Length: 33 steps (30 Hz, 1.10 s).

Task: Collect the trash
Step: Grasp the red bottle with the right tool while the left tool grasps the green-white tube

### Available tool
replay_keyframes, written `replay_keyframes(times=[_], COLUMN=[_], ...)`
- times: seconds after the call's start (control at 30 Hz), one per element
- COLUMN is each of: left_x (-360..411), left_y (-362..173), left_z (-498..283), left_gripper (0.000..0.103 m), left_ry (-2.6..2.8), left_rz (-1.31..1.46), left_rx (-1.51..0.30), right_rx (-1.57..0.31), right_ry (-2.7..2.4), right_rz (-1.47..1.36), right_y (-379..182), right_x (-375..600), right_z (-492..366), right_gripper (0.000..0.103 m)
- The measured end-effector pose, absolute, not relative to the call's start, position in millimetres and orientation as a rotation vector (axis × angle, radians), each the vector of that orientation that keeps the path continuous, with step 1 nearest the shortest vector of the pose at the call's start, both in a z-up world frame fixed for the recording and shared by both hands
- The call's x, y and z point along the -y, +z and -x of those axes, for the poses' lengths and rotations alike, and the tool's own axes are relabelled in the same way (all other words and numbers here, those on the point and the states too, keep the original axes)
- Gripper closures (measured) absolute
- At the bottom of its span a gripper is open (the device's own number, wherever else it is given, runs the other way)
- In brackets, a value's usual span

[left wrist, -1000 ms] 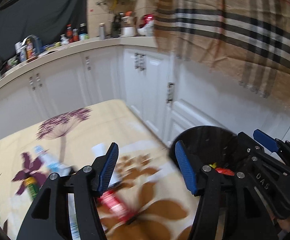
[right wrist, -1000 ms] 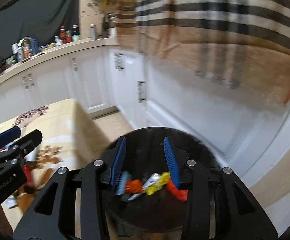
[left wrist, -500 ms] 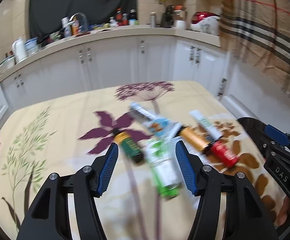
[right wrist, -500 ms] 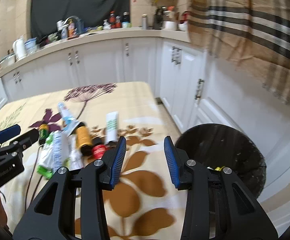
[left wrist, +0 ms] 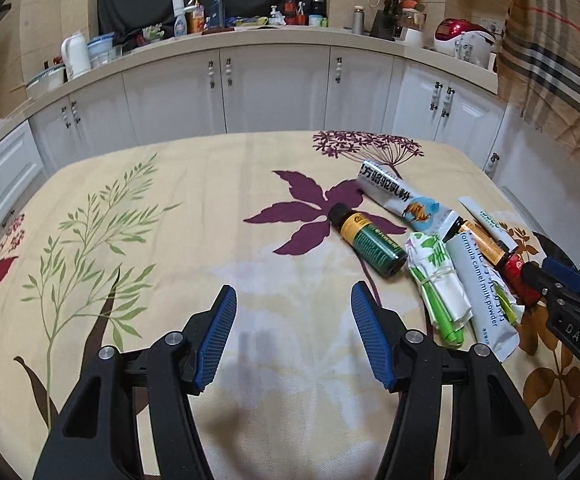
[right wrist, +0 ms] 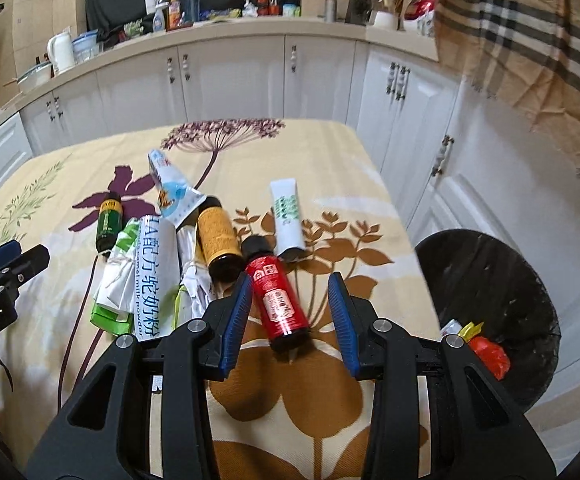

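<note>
Right wrist view shows our right gripper (right wrist: 290, 312) open around the red bottle (right wrist: 277, 292) lying on the table (right wrist: 329, 152), so we should close across its middle, then carry it to the black bin (right wrist: 501, 280).

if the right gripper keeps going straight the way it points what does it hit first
Most likely the red bottle: it lies between the open fingers of the right gripper, its near end already inside the gap. Height above the tablecloth is unclear.
</note>
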<state>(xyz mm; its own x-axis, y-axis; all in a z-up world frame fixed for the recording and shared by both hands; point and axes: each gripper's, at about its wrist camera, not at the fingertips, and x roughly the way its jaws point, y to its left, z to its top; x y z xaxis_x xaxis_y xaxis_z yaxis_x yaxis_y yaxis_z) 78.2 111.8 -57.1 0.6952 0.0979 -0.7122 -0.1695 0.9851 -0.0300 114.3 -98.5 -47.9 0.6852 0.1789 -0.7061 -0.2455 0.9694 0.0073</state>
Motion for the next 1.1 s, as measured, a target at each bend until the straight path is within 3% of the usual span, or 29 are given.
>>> replay_keyframes(times=[0.13,0.2,0.27,1.1], left_x=[-109,-106,-102,-45], left_y=[-59,-59,-59,-67], left_z=[-80,-81,-83,-115], left_gripper=[0.044,0.044,0.044,0.04], left_ry=[0.128,0.119,0.106,0.004], left_rz=[0.11,0.108,0.11,0.089], left_rx=[-0.796,-0.797,-0.799,-0.853], right_rx=[-0.833,-0.855,-0.859,-0.757], right_ry=[0.25,0.258,0.267,0.212], right_rz=[0.111,0.113,0.114,0.017], right_y=[-55,-59,-60,-39], right_x=[93,91,90,149], right_z=[-122,-125,-126,-111], right_gripper=[0.066,0.076,0.079,0.08])
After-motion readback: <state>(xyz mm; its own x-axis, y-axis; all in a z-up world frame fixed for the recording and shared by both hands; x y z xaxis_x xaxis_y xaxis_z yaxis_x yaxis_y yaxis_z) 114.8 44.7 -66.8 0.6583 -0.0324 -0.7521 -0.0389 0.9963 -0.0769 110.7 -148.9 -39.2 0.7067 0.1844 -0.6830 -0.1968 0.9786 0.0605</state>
